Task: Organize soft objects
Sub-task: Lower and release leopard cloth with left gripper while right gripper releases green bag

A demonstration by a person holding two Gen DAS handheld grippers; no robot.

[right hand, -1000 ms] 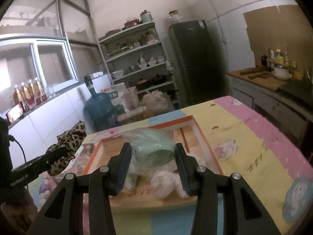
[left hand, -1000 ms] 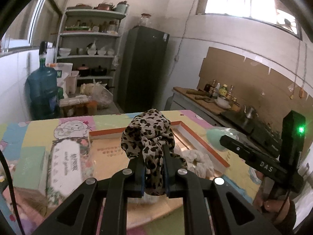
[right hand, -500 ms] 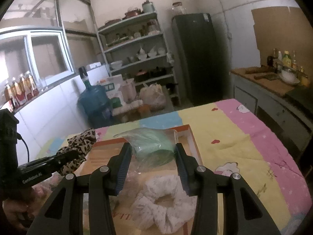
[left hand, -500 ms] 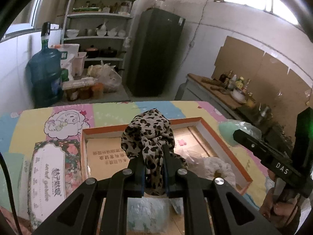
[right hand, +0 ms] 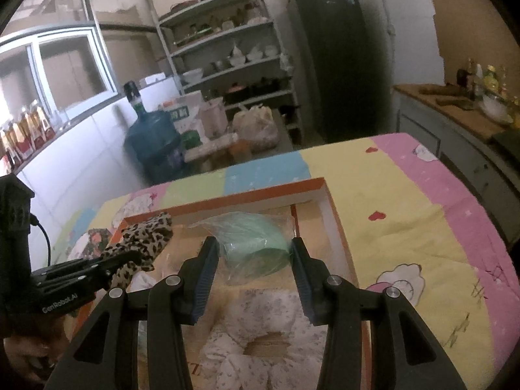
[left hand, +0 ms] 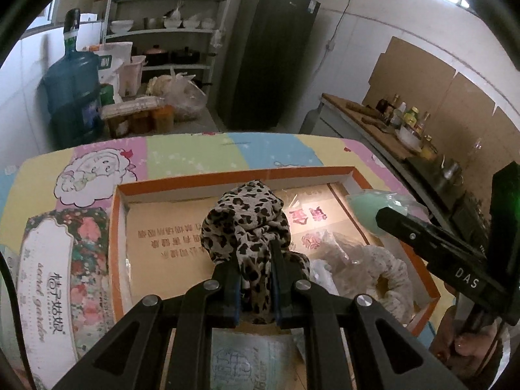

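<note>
Left tool (left hand: 255, 268): clenched on the leopard scrunchie (left hand: 247, 224), held above the orange-rimmed box (left hand: 234, 178).
Scrunchie axis: long, running forward past the fingertips.
Right tool (right hand: 252, 261): gripping the bagged green item (right hand: 256, 248) between wide-set fingers, above the box.
White scrunchie (right hand: 269, 325): in the box, beneath the right tool.

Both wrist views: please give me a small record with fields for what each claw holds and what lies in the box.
left claw: shut on leopard scrunchie, above the box
right claw: holds green item in plastic bag, above the box
box: orange rim, cardboard floor
in box: white scrunchie
beside box: floral pack
surface: pastel cloth
</note>
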